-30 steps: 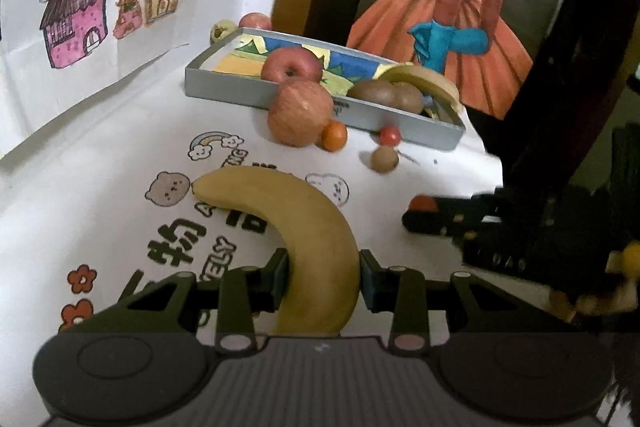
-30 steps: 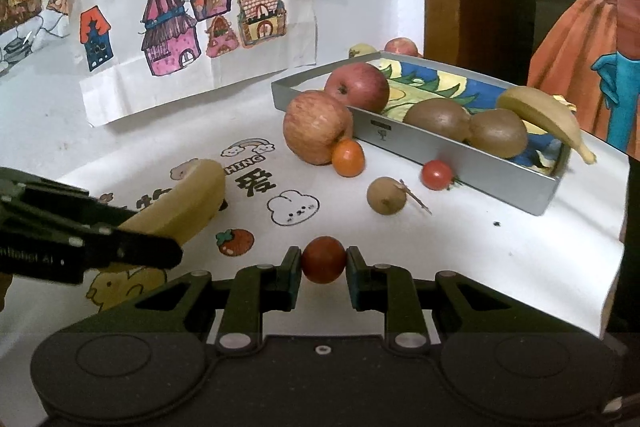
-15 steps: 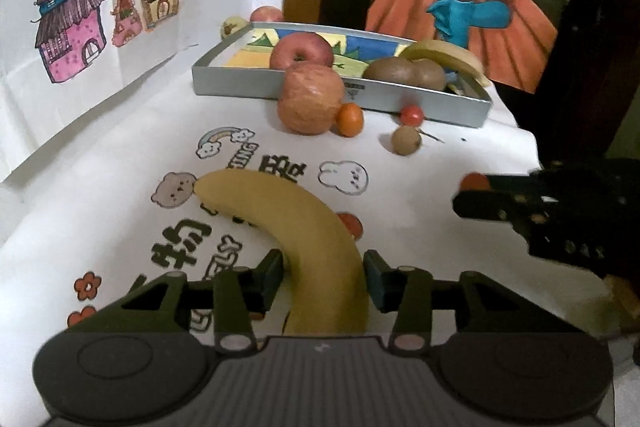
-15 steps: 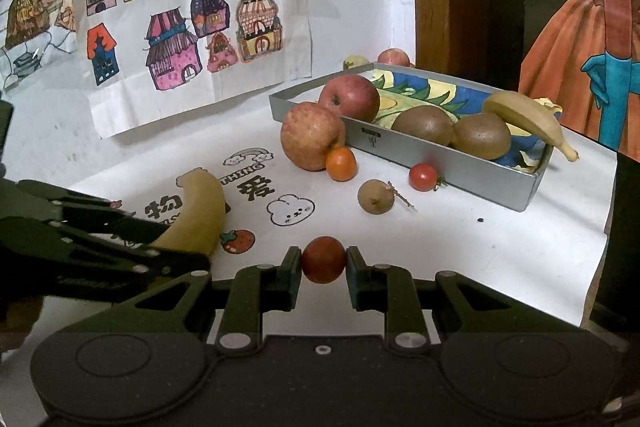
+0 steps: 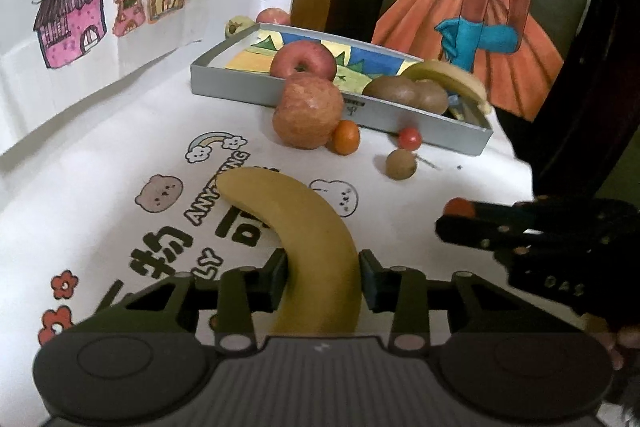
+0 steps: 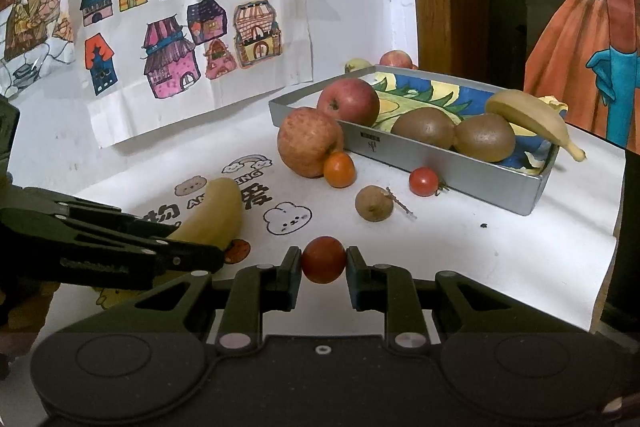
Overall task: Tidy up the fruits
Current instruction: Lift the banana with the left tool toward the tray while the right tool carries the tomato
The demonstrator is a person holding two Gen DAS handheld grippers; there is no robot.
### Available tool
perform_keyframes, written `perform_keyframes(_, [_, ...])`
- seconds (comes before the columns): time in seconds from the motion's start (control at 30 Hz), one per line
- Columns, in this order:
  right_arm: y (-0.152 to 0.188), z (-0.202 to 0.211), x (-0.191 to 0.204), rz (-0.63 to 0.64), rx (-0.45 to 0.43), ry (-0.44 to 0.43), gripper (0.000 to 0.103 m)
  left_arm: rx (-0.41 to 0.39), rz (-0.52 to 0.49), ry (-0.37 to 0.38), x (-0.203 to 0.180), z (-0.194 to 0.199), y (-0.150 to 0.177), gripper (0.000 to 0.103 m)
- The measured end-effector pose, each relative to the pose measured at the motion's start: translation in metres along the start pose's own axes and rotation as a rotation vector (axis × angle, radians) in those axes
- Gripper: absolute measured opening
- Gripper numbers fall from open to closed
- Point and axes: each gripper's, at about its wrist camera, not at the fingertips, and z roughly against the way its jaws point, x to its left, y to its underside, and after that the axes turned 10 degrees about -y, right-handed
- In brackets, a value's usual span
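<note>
My left hand-held gripper [image 5: 322, 277] clamps the banana [image 5: 304, 239], my right hand-held gripper [image 6: 323, 263] pinches a cherry tomato [image 6: 323, 259], both bound for the far tray [image 6: 460, 167].

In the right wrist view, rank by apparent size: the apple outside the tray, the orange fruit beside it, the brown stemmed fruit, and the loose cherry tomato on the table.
1. Apple
2. Brown stemmed fruit
3. Orange fruit, nearly alike
4. Cherry tomato

**Fruit around the tray**

The tray [image 6: 440, 163] holds an apple [image 6: 349, 101], two kiwis [image 6: 456, 133] and a banana [image 6: 532, 117]. Before it on the surface [image 6: 460, 251] lie a larger apple [image 6: 309, 142], a tangerine [image 6: 339, 169], a cherry tomato [image 6: 424, 181] and a longan [image 6: 374, 203].
</note>
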Motion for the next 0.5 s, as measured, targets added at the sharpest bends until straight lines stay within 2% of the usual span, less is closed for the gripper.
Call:
perform_keyframes(0.27, [-0.009,0.003,-0.013,-0.015,-0.039,0.004,0.025,-0.054,0.013,0.023,-0.007,0.014,-0.022,0.042])
perform_keyframes(0.5, [-0.037,0.016,-0.032,-0.011,-0.131,0.036,0.025,-0.187,0.003,0.030,-0.019,0.035,-0.069,0.042])
